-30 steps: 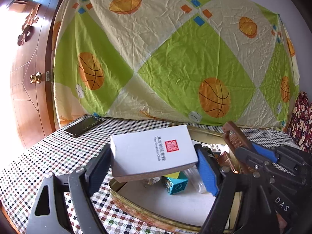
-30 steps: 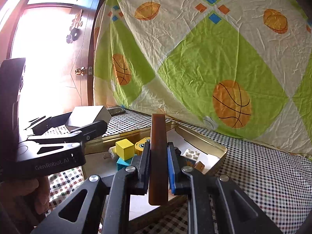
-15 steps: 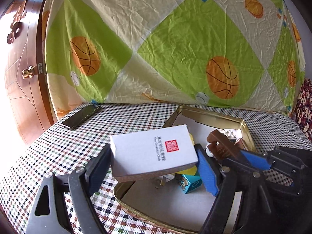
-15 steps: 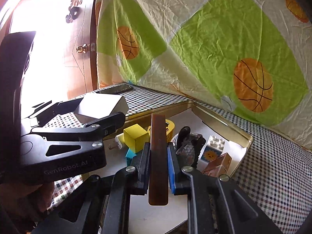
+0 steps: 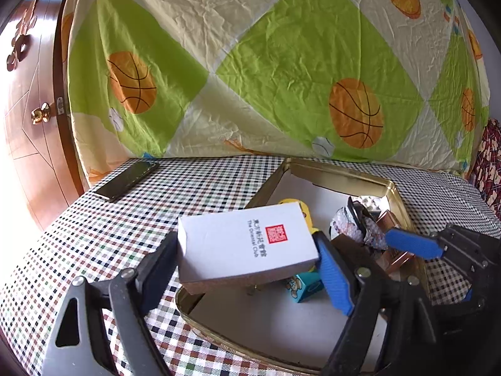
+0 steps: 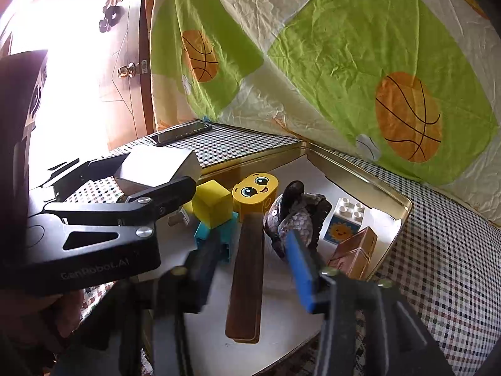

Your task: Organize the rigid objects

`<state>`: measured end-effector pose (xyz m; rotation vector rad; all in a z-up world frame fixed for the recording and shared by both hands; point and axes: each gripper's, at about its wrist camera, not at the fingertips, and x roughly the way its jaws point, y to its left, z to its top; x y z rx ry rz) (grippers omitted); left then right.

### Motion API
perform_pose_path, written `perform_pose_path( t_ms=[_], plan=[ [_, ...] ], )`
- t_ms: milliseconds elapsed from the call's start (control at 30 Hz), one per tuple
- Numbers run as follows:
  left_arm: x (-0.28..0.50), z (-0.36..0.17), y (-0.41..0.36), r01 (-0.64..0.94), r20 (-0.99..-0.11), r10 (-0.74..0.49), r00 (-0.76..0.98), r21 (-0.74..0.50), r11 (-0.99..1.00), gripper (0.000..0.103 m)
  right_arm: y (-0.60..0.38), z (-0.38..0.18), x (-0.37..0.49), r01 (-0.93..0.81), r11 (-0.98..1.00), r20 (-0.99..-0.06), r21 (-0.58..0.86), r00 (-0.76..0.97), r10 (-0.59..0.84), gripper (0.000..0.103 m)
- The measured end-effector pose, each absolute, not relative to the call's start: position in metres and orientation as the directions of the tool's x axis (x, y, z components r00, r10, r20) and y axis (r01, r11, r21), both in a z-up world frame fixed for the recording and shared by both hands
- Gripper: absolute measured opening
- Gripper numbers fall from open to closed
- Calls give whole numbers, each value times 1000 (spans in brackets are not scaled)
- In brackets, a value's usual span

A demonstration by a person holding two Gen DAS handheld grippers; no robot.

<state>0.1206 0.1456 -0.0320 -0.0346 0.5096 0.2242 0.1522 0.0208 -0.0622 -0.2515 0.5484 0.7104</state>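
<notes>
While the right gripper [image 6: 250, 269] stands open, the brown slat [image 6: 245, 282] lies free inside the gold tin [image 6: 394, 195].
Left gripper [image 5: 247, 257] clamps the white box [image 5: 244, 244] level above the tin's near edge, probably to set it inside beside the toy blocks [image 6: 213, 202].

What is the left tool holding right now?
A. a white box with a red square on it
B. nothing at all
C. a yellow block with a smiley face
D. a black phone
A: the left tool is clamped on both sides of the white box, which hangs over the edge of the gold tin. The smiley block sits inside the tin and the phone lies on the checked cloth.
</notes>
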Motion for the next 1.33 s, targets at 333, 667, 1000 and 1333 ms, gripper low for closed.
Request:
perform_pose_path(
  t_ms=[333, 667, 1000, 1333],
  plan=[
    [104, -22, 140, -235, -452, 217, 865, 17, 972, 102, 5, -49, 134, -640, 760, -501, -109, 696, 515, 72],
    [83, -4, 141, -272, -424, 248, 871, 2, 962, 102, -15, -26, 124, -594, 798, -436, -99, 747, 502, 85],
    [69, 3, 149, -300, -413, 268, 870, -15, 954, 103, -18, -17, 111, -602, 793, -401, -95, 752, 522, 85],
    [66, 2, 145, -301, -396, 281, 874, 12, 953, 102, -22, -19, 108, -604, 793, -396, -79, 749, 531, 86]
  ],
)
